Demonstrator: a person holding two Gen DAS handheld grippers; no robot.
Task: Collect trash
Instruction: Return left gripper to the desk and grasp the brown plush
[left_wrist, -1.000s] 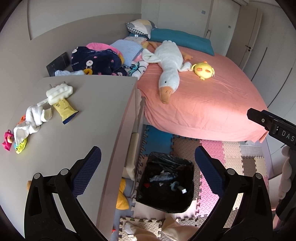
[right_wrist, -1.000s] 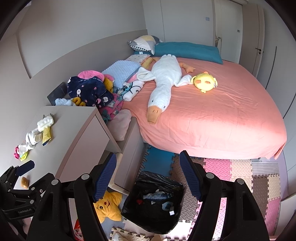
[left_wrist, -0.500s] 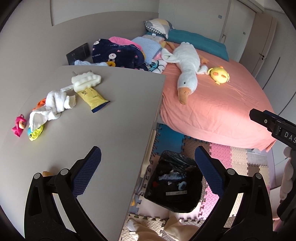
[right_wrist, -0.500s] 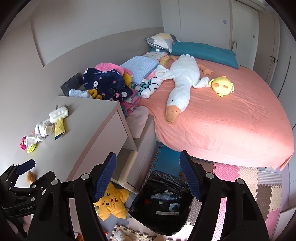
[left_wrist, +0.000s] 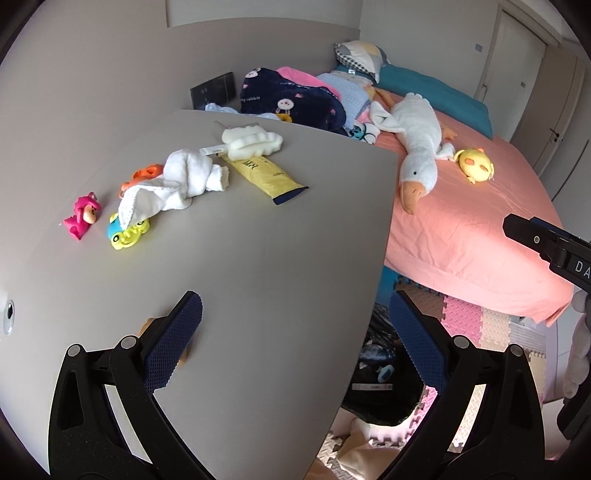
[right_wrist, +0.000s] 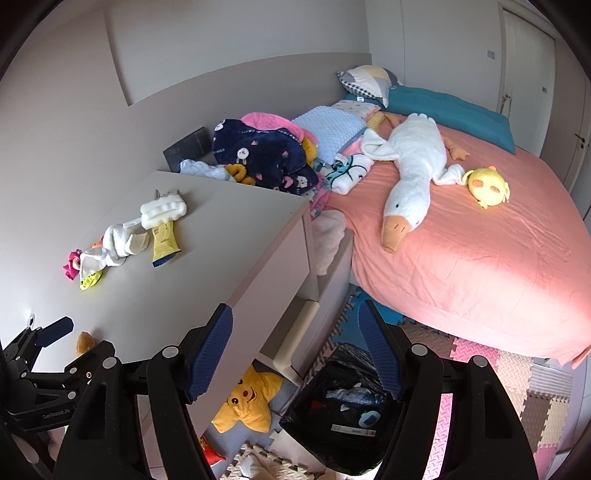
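flat yellow plastic wrapper with a dark blue end (left_wrist: 264, 173), lying on the grey desk top (left_wrist: 258, 258), well ahead of the left tongs (left_wrist: 295, 314) and a bit to their left. likely very light, thin, bendy and a little slippery. best pinched across the dark blue end, the end nearest the tongs, with one pad slid flat under it. just behind it, touching, a puffy white foam piece (left_wrist: 251, 142): soft, squashy, easy to grab anywhere. beside that, a crumpled white cloth or tissue (left_wrist: 177, 181), hard to tell which. small brown lump (left_wrist: 147, 325) right by the left pad of the left tongs, partly hidden.

left tongs wide apart, holding nothing. right tongs (right_wrist: 295, 321) wide apart too, empty, hanging above the black bag bin (right_wrist: 347, 417) on the floor, just below and ahead of them.

different from a moment ago: left tongs swung away from the bin and over the desk, desk now filling most of the left view, wrapper nearer. right tongs turned a little the same way, bin lower in the right view.
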